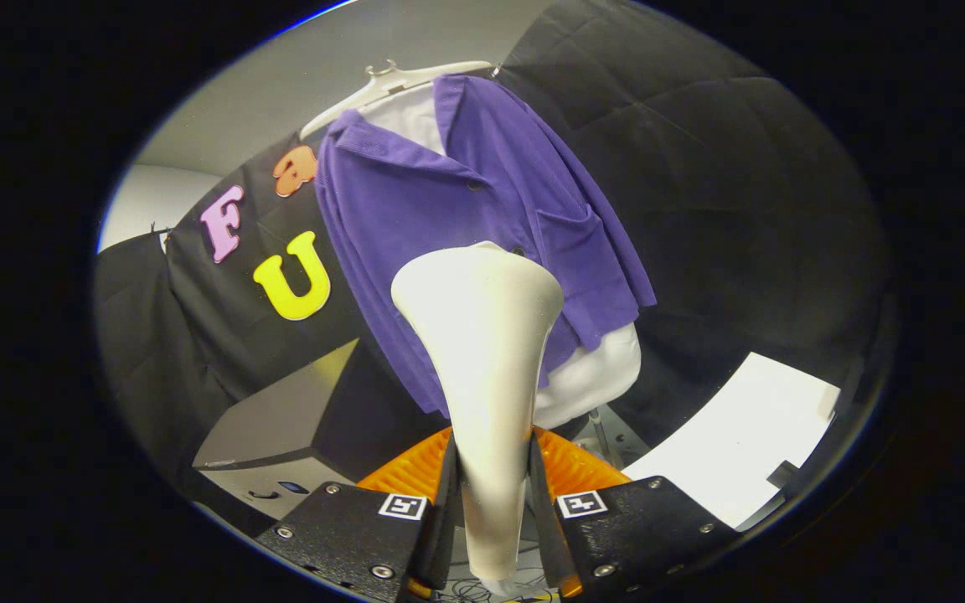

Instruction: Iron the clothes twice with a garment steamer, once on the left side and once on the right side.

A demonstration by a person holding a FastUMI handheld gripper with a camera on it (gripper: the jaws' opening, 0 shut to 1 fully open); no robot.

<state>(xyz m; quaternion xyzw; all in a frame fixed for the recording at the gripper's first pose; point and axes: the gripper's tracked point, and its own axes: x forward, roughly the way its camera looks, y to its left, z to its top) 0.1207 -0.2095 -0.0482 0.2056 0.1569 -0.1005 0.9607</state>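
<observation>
the tool [491, 494] is clamped on the cream plastic garment steamer [482, 335], its flared head just short of the purple button-up shirt [466, 209] hanging beyond on a white hanger [390, 84].

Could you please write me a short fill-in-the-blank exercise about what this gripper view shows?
1. The claw is shut on the handle of the white garment ____.
2. The shirt hanging beyond the steamer head is ____ in colour.
3. The shirt hangs from a white ____.
4. The steamer's wide head points toward the ____.

Missing words: steamer; purple; hanger; shirt
</observation>
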